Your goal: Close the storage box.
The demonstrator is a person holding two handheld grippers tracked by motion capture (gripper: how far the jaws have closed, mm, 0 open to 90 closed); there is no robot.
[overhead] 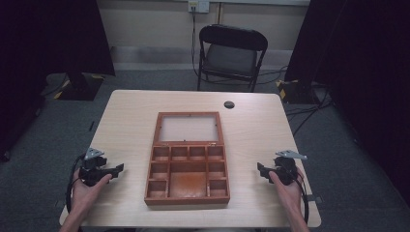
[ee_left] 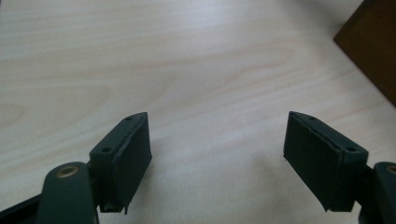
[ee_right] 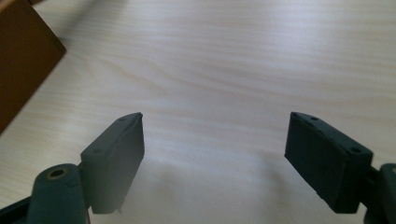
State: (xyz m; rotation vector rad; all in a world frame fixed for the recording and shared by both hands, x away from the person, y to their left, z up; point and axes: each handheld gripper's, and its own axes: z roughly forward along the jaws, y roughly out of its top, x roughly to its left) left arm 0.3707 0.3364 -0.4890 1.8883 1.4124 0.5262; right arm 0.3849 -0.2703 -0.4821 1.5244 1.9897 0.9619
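A brown wooden box point(overhead: 187, 175) with several small compartments lies open in the middle of the table, its glass-paned lid point(overhead: 188, 128) folded back flat behind it. My left gripper point(overhead: 117, 168) rests on the table left of the box, held by a hand, jaws wide apart with nothing between them point(ee_left: 217, 140). My right gripper point(overhead: 261, 169) rests to the right of the box, also open and empty point(ee_right: 215, 140). A corner of the box point(ee_left: 371, 44) shows at the upper right of the left gripper view, and its side point(ee_right: 21, 56) at the upper left of the right gripper view.
The light wooden table point(overhead: 125, 125) has a round black cable hole point(overhead: 229, 104) near its far edge. A black folding chair point(overhead: 231, 55) stands behind the table. Black curtains hang on both sides, and cables run over the grey floor.
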